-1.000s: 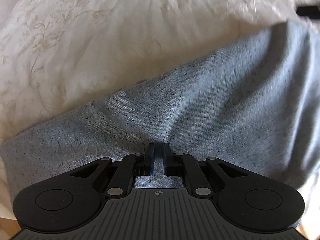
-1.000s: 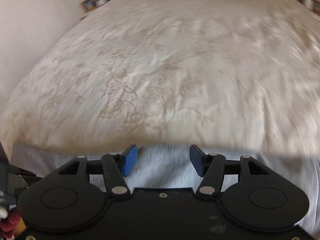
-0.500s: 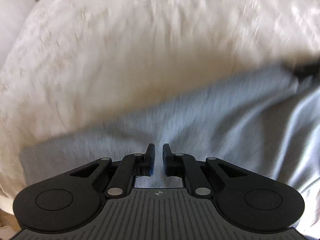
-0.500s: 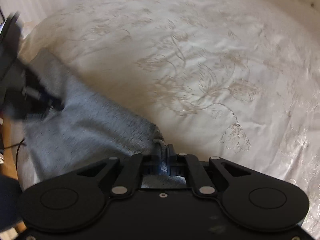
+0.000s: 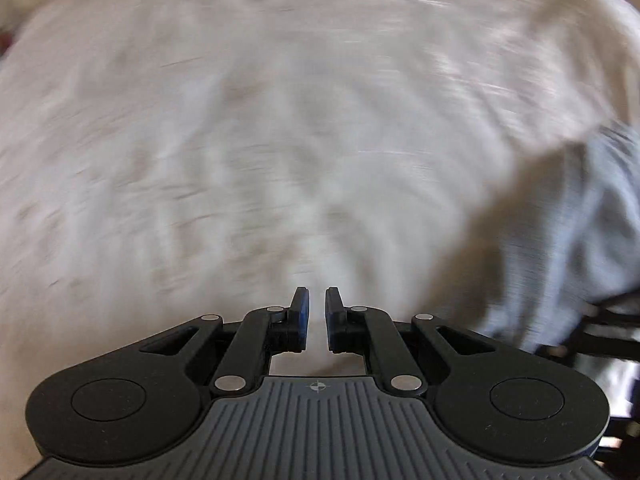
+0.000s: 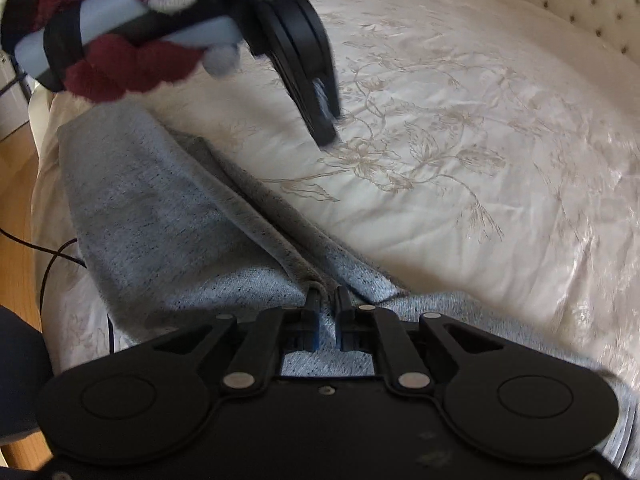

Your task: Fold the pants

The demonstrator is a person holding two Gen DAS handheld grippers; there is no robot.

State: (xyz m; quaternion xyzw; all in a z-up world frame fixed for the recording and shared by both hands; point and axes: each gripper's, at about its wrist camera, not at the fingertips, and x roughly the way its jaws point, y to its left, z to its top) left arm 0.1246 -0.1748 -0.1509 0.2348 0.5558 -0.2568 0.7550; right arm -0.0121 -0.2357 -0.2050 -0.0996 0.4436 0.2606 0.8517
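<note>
Left hand-held gripper (image 5: 316,312) is off the pants (image 6: 168,220) now: 1 second ago its fingers were nipped together on the grey cloth, and here they stand slightly apart with nothing between them, over bare bedspread (image 5: 240,120). My left view is heavily smeared, so I read that gripper as swinging across the bed. In the right view I see it lifted above the bedspread, gripped by a dark red glove (image 6: 120,60).

Right hand-held gripper (image 6: 327,312), spread wide 1 second ago, now has its fingers drawn in on a ridge of the pants' fabric. I judge the hold has passed from left to right, with the fold still unfinished.

Pants lie at the near left edge of the bed, soft heathered grey knit with dark flecks, bunched into long diagonal creases. Bedspread is glossy cream satin with embroidered tan flowers and vines.
</note>
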